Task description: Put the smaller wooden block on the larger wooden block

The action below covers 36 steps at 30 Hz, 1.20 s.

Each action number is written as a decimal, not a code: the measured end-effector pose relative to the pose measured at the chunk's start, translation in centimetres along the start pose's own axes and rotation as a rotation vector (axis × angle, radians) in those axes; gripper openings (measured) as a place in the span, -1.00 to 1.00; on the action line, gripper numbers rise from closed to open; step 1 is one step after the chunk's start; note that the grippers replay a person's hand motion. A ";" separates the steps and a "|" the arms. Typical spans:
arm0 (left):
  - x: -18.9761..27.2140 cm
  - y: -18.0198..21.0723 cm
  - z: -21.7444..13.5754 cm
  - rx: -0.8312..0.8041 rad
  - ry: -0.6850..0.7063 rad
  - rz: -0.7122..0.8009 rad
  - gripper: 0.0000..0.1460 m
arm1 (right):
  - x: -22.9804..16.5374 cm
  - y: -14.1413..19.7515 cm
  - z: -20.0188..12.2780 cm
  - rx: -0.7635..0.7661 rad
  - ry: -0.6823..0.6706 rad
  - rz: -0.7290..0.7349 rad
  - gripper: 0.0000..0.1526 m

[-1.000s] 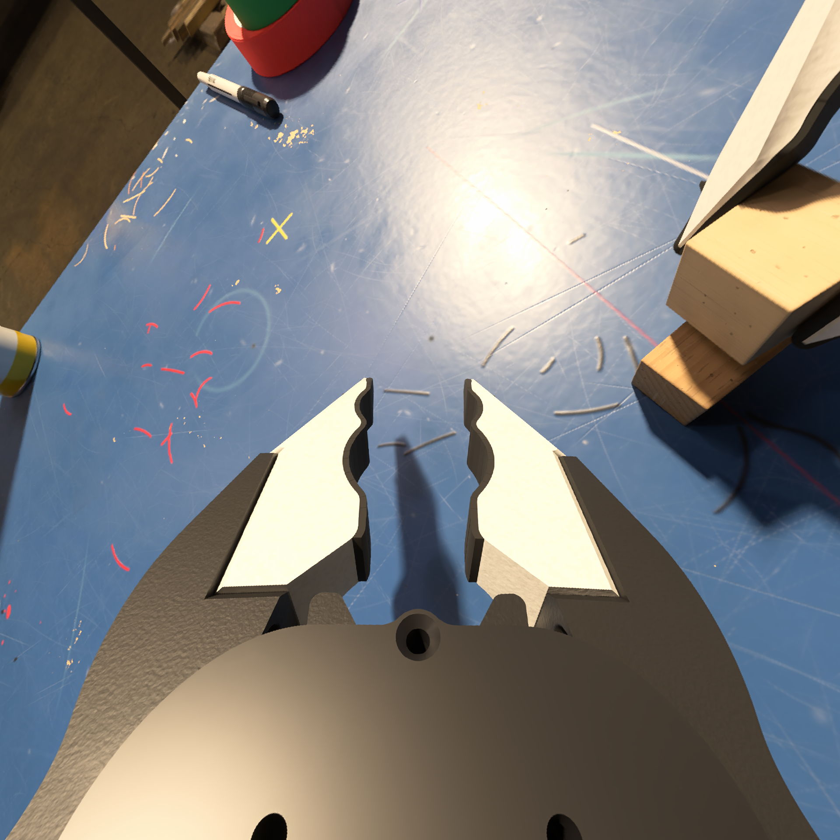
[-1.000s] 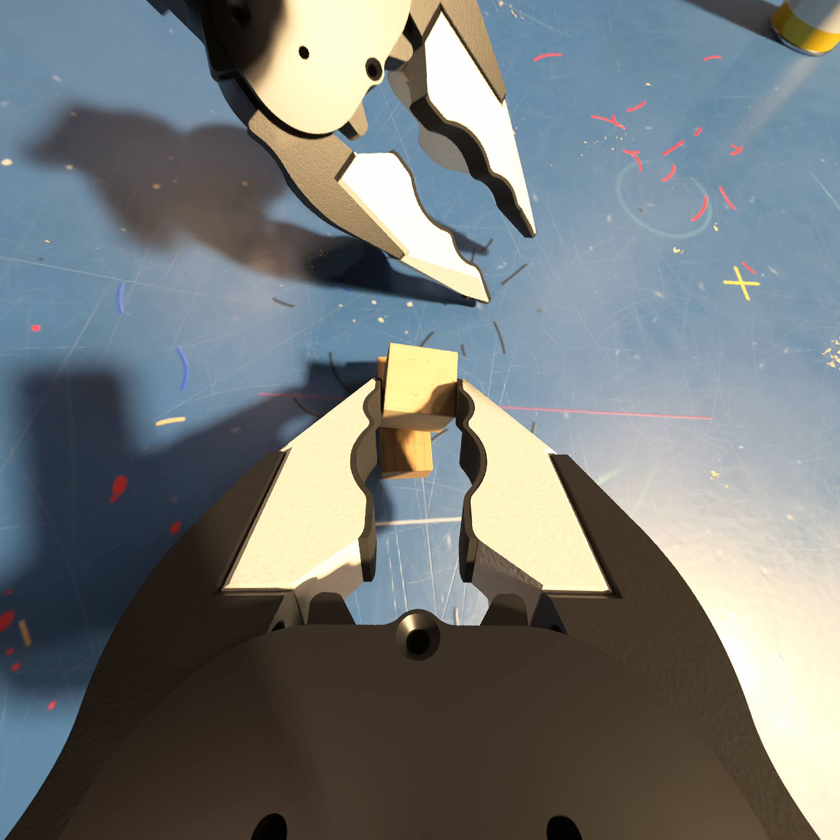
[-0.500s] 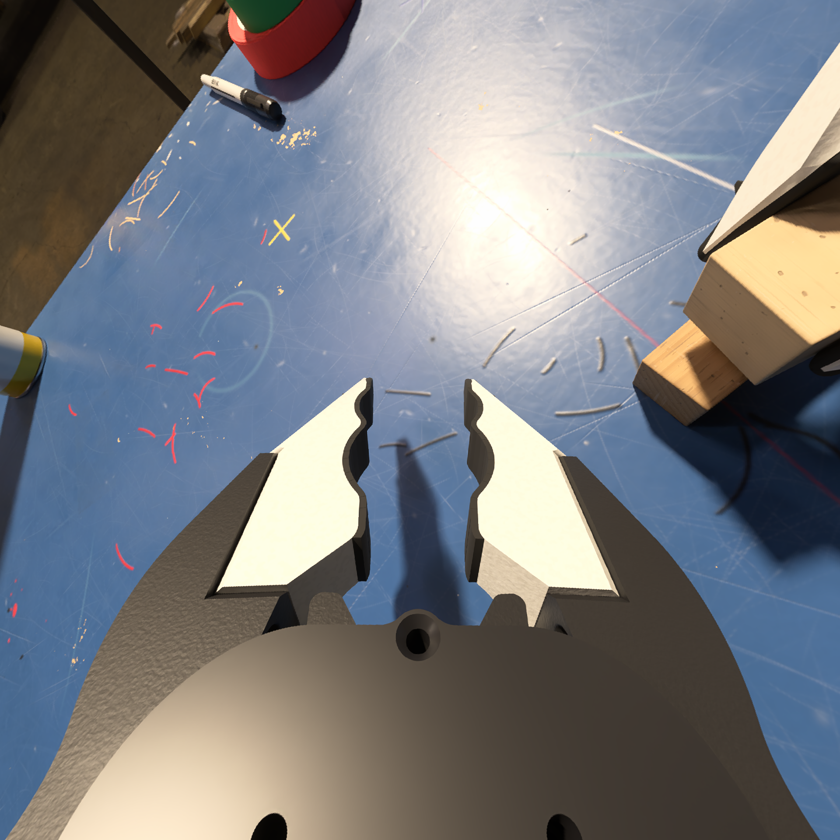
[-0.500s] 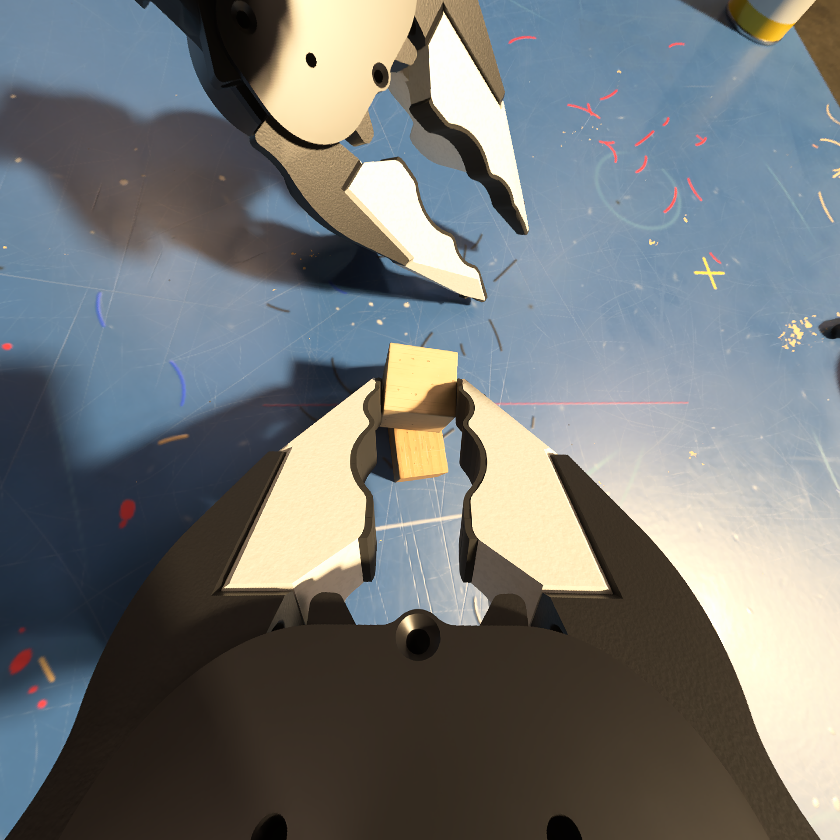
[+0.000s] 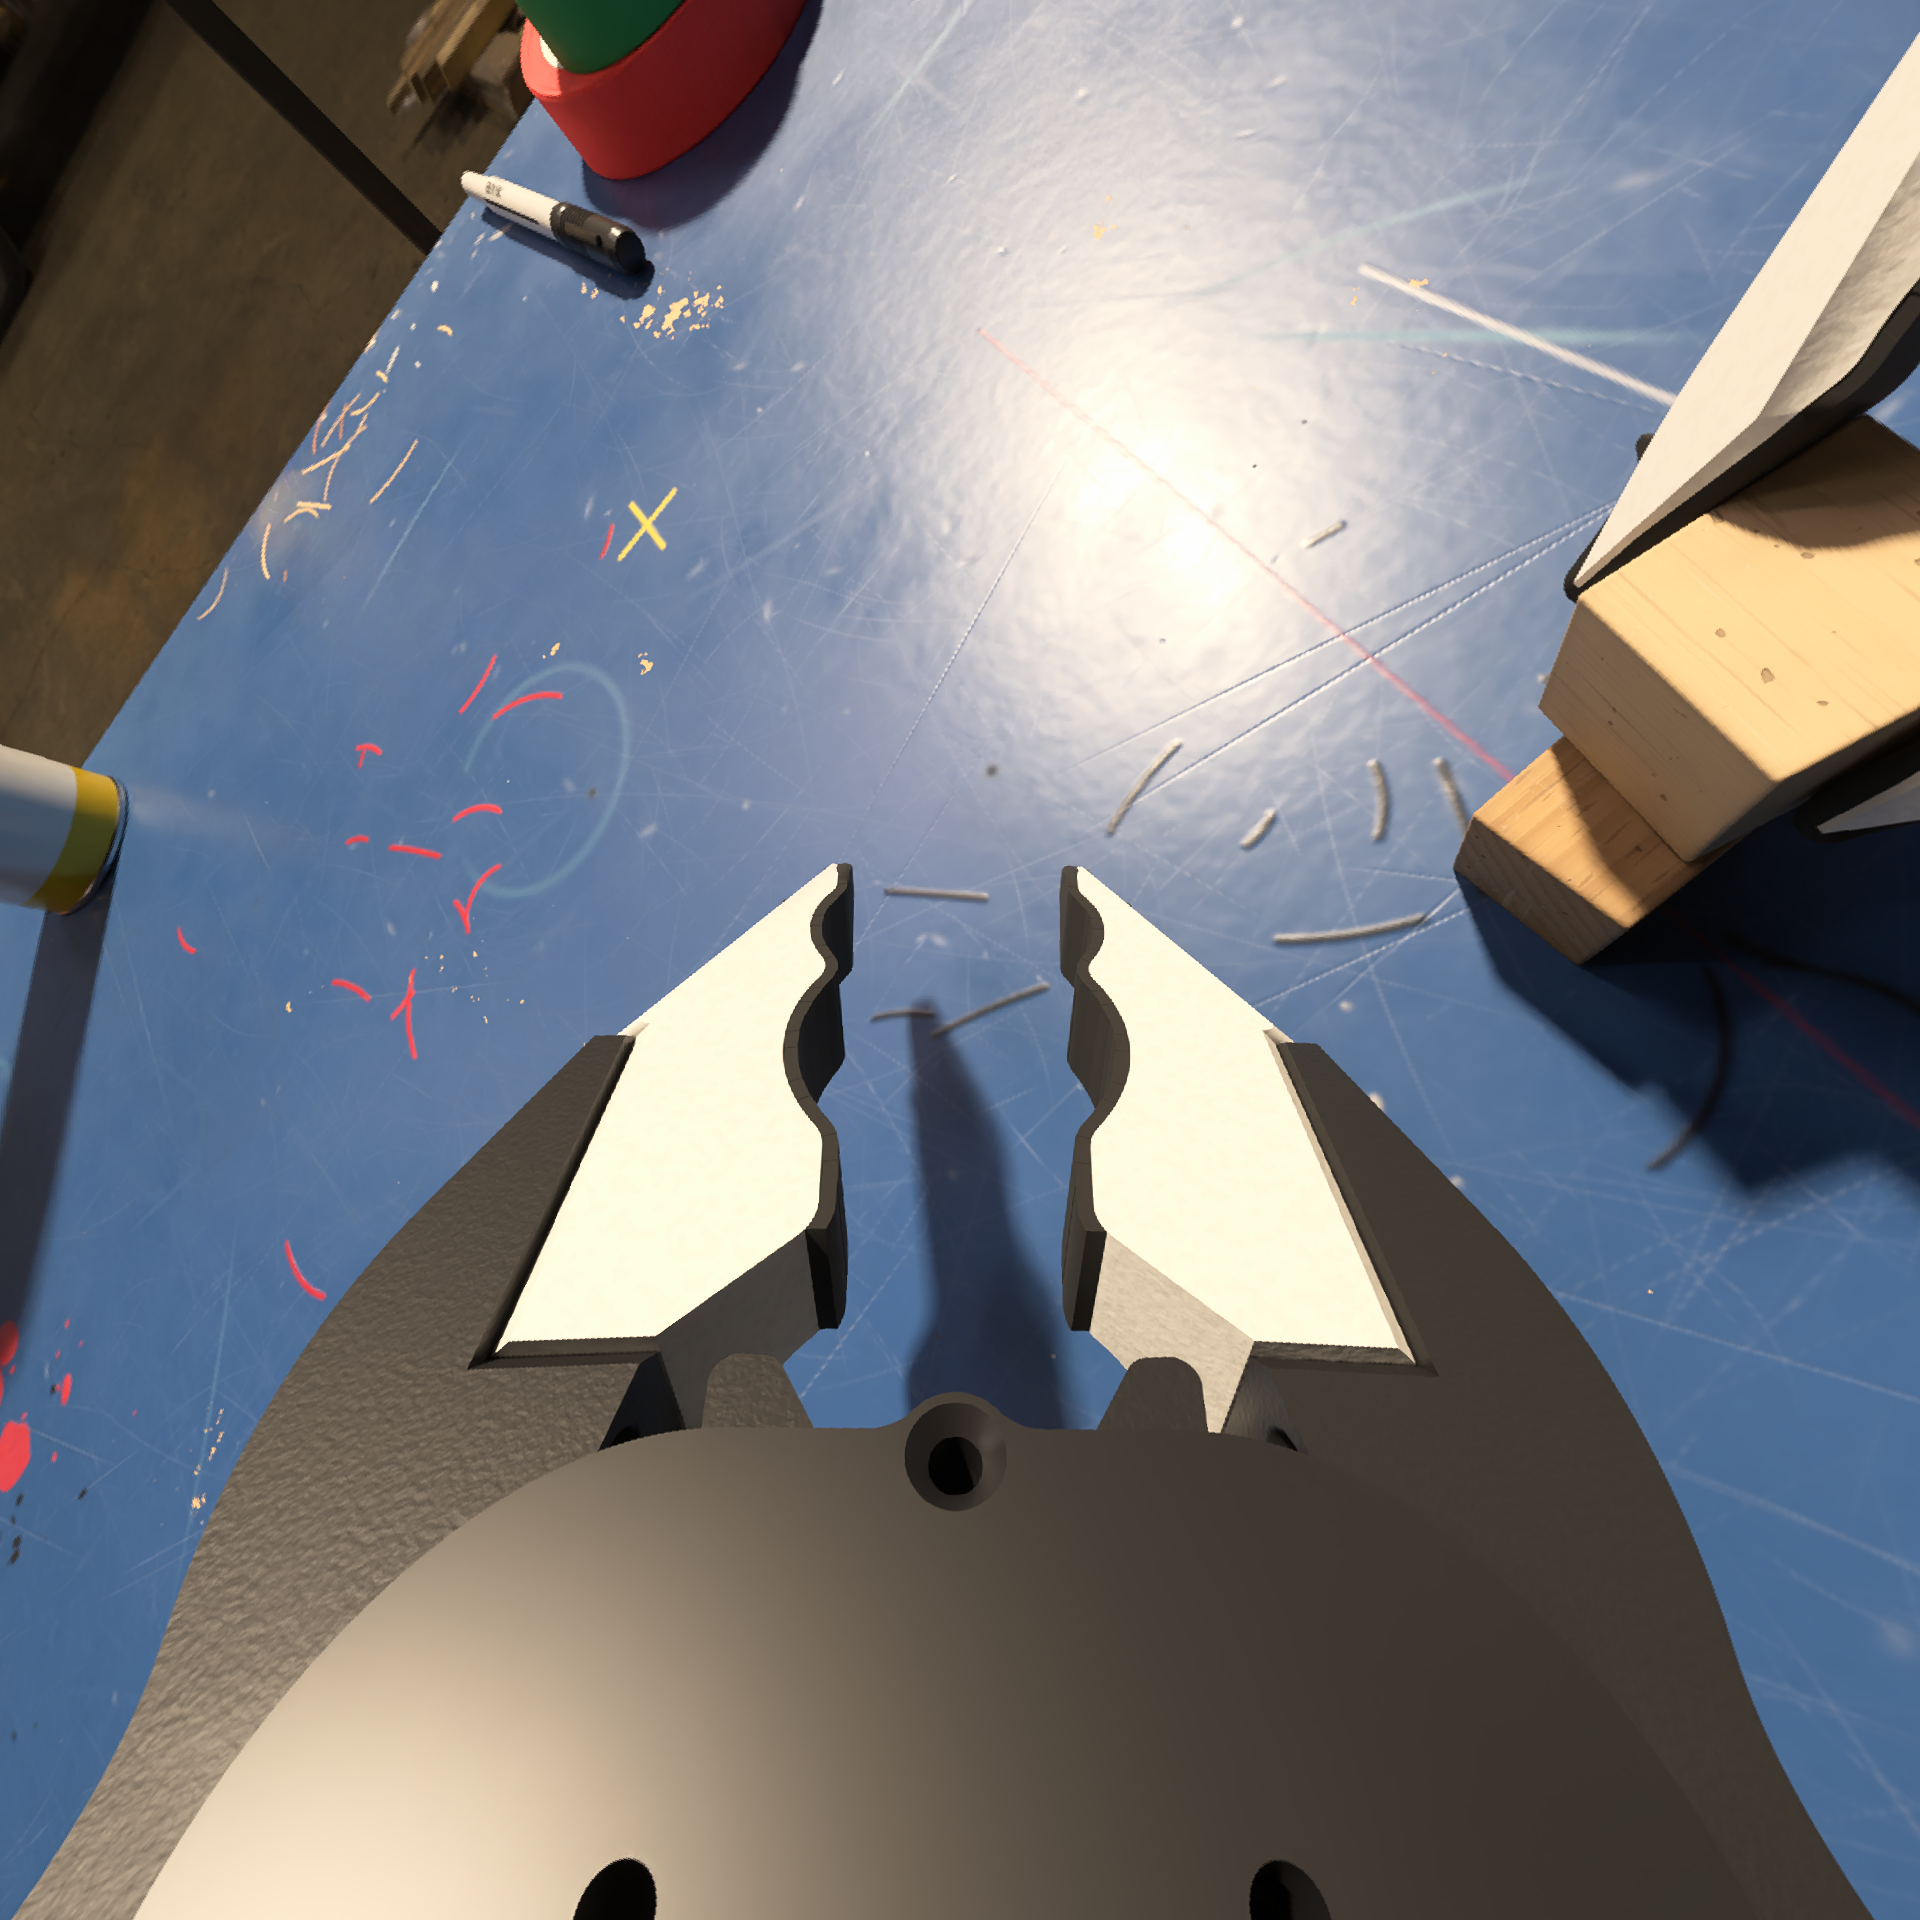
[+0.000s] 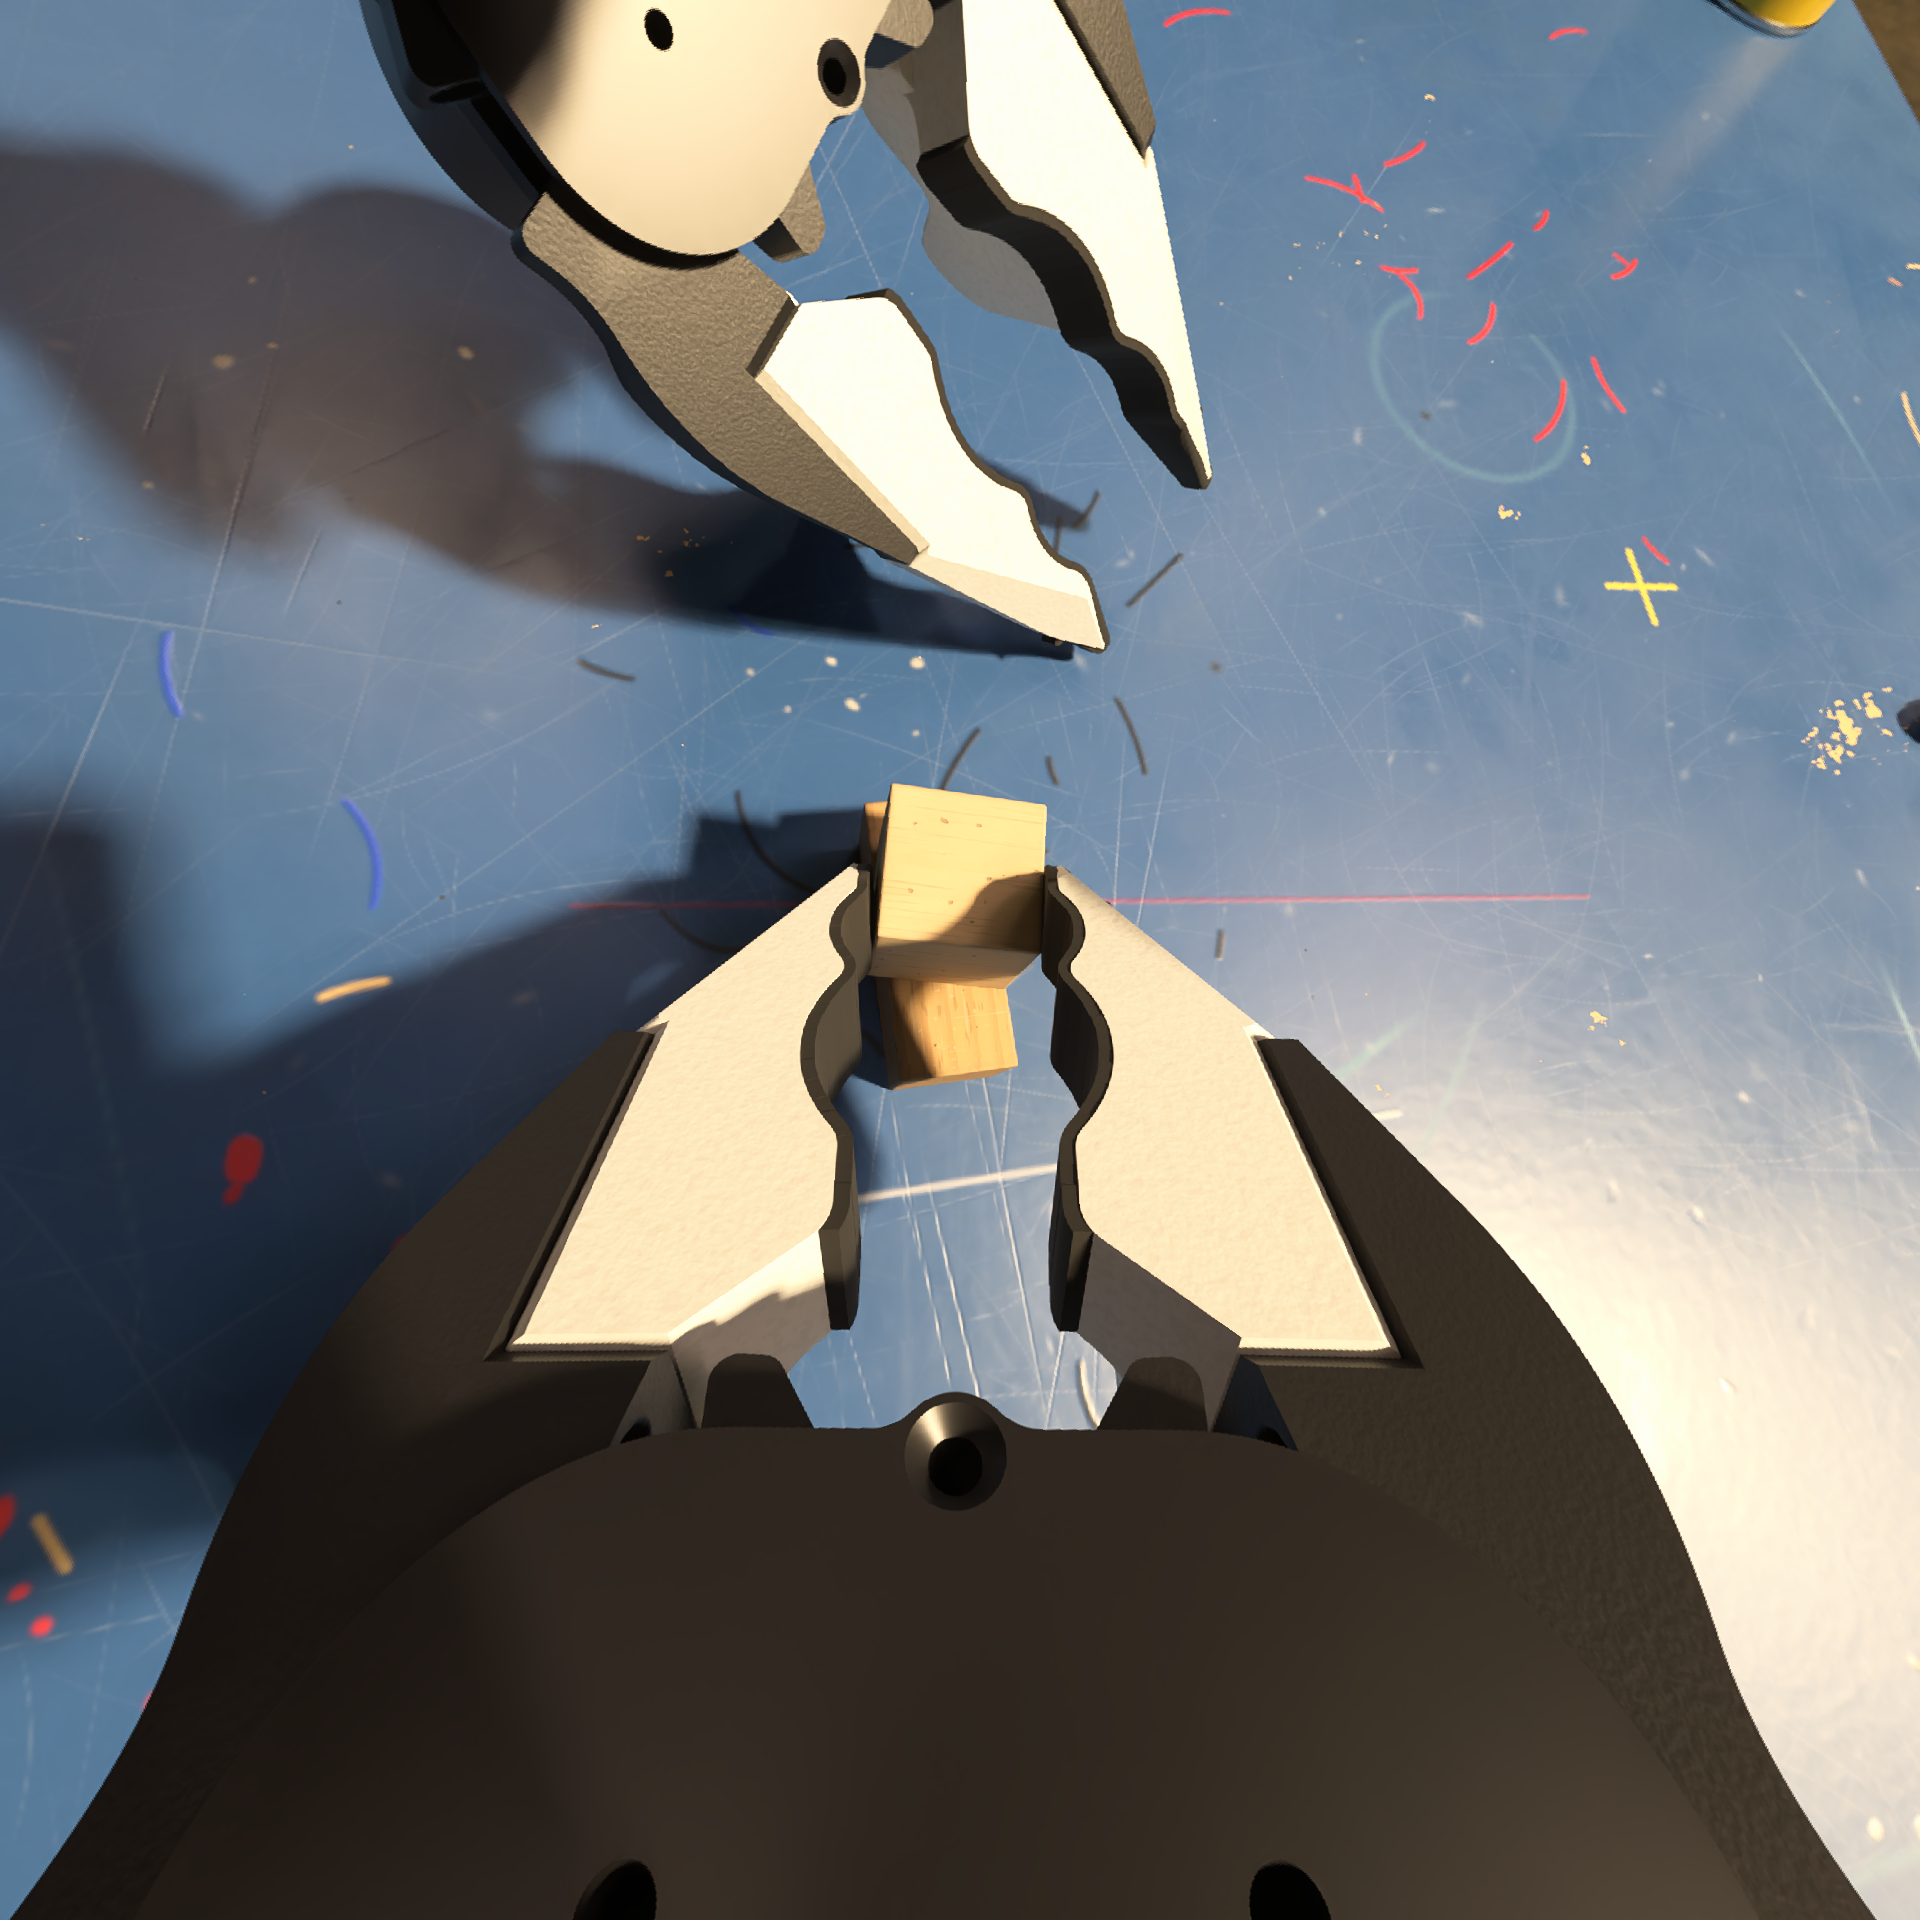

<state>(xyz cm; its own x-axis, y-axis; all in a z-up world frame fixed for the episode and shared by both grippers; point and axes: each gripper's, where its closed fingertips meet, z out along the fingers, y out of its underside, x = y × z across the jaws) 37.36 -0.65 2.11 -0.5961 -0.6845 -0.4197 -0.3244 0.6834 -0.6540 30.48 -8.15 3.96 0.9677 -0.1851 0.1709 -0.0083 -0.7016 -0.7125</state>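
Note:
My right gripper (image 6: 954, 878) is shut on a pale wooden block (image 6: 961, 883) at its fingertips. It holds this block directly over a darker, orange-toned wooden block (image 6: 951, 1029) that lies on the blue table (image 6: 1455, 1039). I cannot tell whether the two blocks touch. In the left wrist view the pale block (image 5: 1745, 665) sits between the right gripper's fingers (image 5: 1787, 343), over the darker block (image 5: 1558, 852) at the right edge. My left gripper (image 5: 956, 883) is open and empty above the table, to the left of the blocks. It also shows in the right wrist view (image 6: 1143, 556).
A red and green object (image 5: 665, 94) and a black-and-white marker (image 5: 551, 218) lie at the far left corner. A yellow-banded can (image 5: 52, 831) lies at the left. The table's left edge (image 5: 312, 135) drops to a dark floor. Paint marks and scratches cover the tabletop.
My right gripper has shifted slightly with the pale block, which now sits a little lower over the darker block. The left gripper has hardly moved and stays open.

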 end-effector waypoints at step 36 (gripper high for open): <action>0.3 -0.1 0.1 0.000 -0.005 0.030 -0.46 | -0.2 -0.3 -0.5 0.141 -0.105 -0.128 -0.58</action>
<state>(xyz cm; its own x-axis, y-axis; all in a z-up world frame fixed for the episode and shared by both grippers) 37.28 -0.94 2.01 -0.6022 -0.6647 -0.4422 -0.3066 0.7039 -0.6407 30.14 -8.25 4.46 0.9796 -0.0223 0.1996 0.1448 -0.6102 -0.7789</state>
